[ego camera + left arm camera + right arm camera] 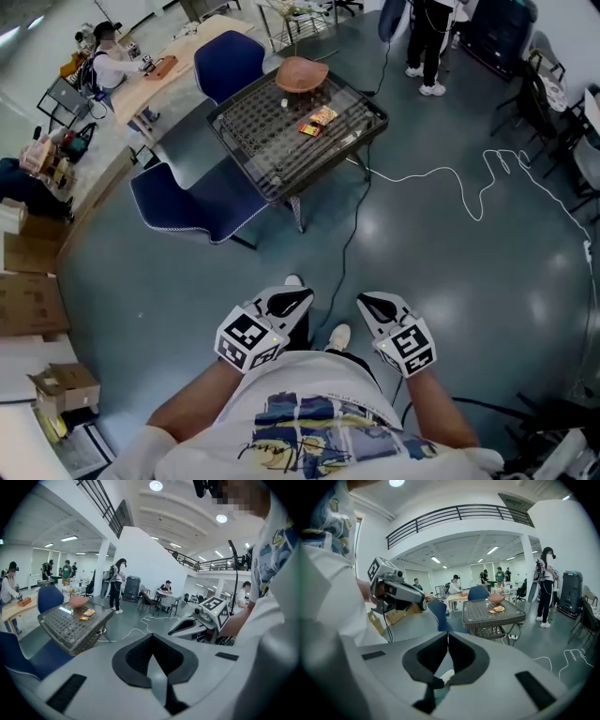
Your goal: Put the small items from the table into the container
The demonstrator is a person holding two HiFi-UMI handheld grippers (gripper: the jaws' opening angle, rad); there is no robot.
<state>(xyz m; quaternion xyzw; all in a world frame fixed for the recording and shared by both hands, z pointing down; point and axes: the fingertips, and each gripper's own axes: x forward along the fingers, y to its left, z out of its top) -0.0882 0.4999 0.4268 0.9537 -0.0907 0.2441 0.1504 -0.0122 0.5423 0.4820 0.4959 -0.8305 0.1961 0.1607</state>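
Head view: the left gripper (292, 302) and the right gripper (377, 307) are held side by side at the bottom centre, close to the person's shirt. Each gripper's jaws are seen together in its own view, with nothing between them.

The table (323, 169) is placed well apart from both, in the upper centre of the frame. The bowl (301, 73) is set at the table's far corner. The packets (318, 120) lie just below the bowl in the frame, near the table's right edge and not touching the bowl.

Blue chairs (192, 202) are drawn up along the table's left sides. A wide stretch of open floor (187, 281) is left between the grippers and the table, crossed by a black cable (349, 234) running down from the table. A white cable (459, 183) is looped across the floor at the right. Boxes (28, 300) are stacked along the left edge.
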